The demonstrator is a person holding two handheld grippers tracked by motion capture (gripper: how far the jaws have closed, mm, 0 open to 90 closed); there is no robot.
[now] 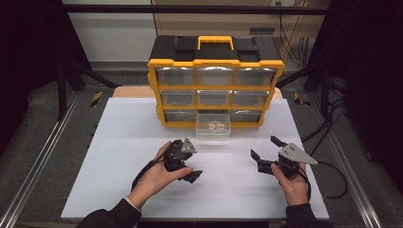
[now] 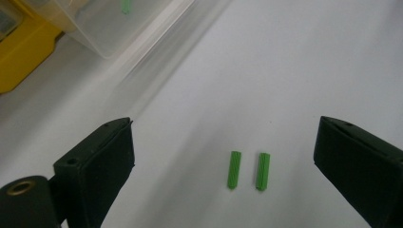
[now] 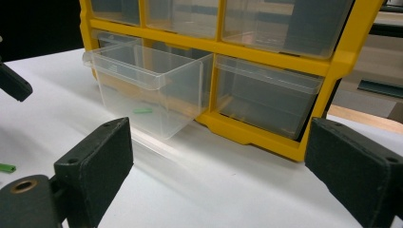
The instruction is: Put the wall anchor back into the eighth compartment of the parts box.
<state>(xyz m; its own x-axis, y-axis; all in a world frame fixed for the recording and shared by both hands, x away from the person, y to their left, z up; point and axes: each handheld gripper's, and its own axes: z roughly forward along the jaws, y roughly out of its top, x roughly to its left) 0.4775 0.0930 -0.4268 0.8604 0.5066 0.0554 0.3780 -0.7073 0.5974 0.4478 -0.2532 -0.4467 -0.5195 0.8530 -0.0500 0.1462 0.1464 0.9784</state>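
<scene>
On the white table (image 1: 119, 156), in front of the yellow drawer cabinet (image 1: 216, 80), the person held both grippers low above the surface. The left gripper (image 1: 191, 161) was turned downward, with its jaws spread wide and nothing between the pads. In the left gripper view two green wall plugs (image 2: 248, 170) lay side by side on the table between the jaws — close together but not touching, both with ribbed sides. The jaws stood well apart from them on either side. In the high view these plugs could not be made out, because the left hand (image 1: 159, 178) and the gripper covered that place.

The right gripper (image 1: 267, 148) was also spread open and empty, and it pointed toward the cabinet. Its own view showed the clear drawer (image 3: 147, 85) of the bottom row, middle column, pulled out and resting on the table. One green plug (image 3: 142, 110) lay on the drawer floor, seen through the transparent wall. At the left edge of this view another green piece (image 3: 6, 167) was cut off by the frame, so only its end showed. A dark jaw tip of the other gripper (image 3: 13, 83) came in there too.

In the high view the drawer content looked only pale and blurred — its colour was hard to tell. The other drawers were shut, and what they held was not clear.
</scene>
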